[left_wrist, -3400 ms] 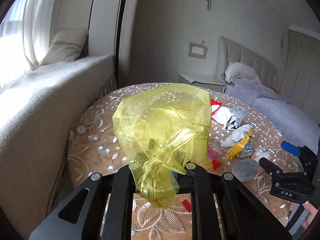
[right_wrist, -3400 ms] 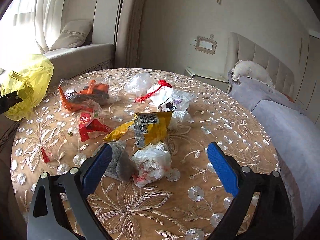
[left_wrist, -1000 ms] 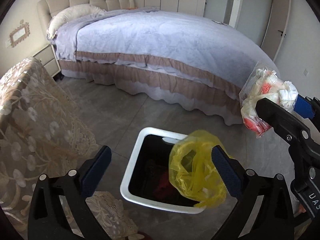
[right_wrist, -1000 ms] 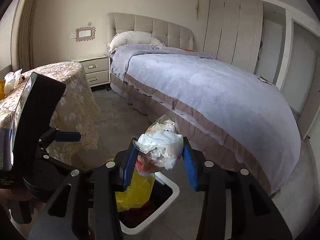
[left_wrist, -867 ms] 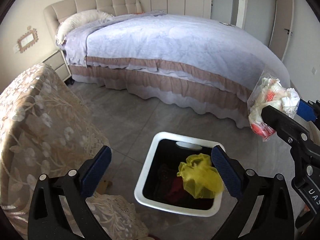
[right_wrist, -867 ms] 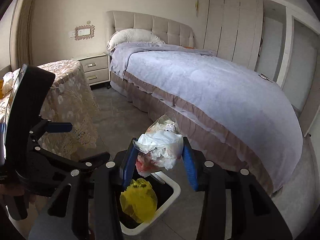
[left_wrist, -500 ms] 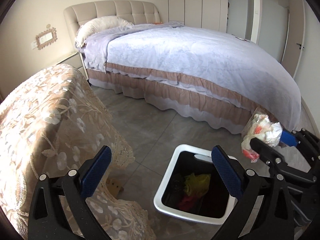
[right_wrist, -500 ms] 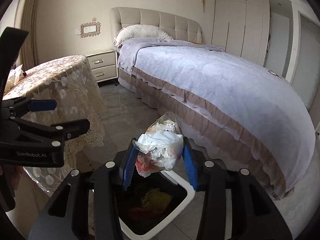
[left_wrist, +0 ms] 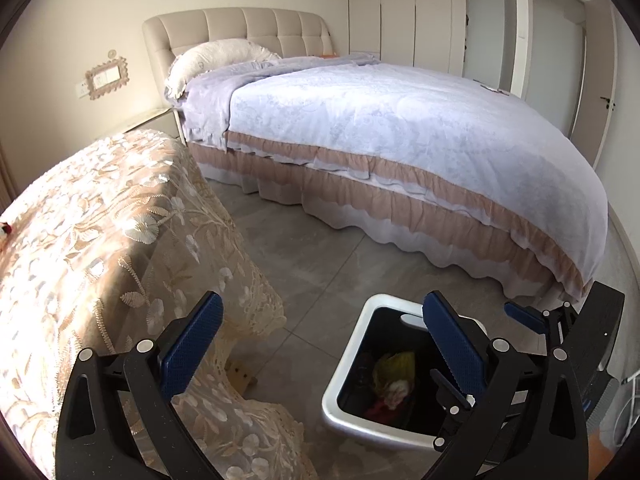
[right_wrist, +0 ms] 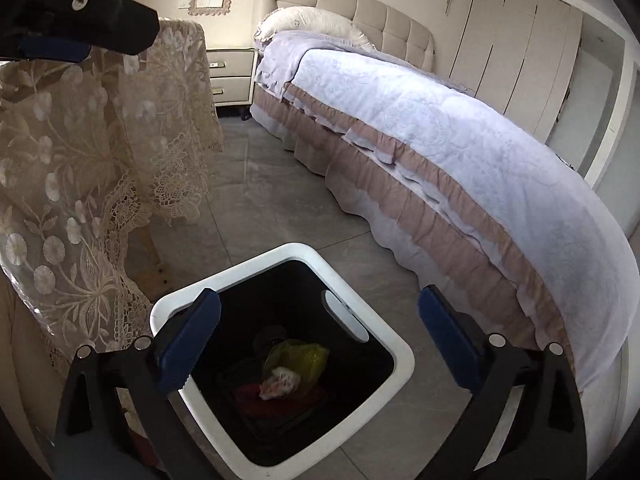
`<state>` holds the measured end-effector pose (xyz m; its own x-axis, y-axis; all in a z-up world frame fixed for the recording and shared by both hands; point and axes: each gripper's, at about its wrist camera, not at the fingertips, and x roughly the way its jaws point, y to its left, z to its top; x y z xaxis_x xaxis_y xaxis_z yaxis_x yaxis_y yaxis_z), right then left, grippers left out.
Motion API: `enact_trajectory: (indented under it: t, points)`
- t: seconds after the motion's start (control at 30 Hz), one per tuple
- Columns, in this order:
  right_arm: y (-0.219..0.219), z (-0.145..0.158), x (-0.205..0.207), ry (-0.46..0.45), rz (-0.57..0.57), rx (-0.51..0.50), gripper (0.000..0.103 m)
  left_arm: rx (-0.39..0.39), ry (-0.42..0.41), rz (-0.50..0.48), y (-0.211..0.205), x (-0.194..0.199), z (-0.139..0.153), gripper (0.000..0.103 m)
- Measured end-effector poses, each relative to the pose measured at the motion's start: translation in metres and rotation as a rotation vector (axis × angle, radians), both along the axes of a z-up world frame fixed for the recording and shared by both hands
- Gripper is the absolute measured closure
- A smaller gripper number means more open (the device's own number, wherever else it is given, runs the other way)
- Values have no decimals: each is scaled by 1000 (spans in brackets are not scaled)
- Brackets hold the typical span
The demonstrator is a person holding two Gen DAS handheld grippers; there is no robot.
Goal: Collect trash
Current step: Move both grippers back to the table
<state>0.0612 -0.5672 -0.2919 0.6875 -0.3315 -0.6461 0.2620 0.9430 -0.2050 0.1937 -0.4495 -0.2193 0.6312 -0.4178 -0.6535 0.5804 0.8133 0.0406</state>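
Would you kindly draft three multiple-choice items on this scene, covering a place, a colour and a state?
1. Where does the white crumpled bag lie?
A. on the bed
B. in the bin, against the yellow mesh bag
C. on the floor tiles

2. What colour is the bin's rim?
A. white
B. red
C. green

3. How does the right claw stand?
A. shut on a bag
B. open and empty
C. out of view

Answers: 1 B, it rests inside the bin beside the yellow mesh bag; 2 A, the rim around the black inside is white; 3 B, the blue pads stand wide apart above the bin with nothing between them.
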Motion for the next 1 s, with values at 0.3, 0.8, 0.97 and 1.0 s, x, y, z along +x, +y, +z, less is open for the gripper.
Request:
enact_trajectory:
  t: [0.3,0.8,0.97,1.0]
  points:
    - [9,101,-15,-229,39,0,4,-82,-57,67,42,-11,54,5]
    - [124,197,13,-474,318,78,4,-59,-181,498,230,-29,109,5]
    - [179,208,25,-478,430,84,4,-63,-190,612,292,-36,117,5]
    - [189,209,28,-477,452,84,4,-62,-192,632,302,-37,118,5]
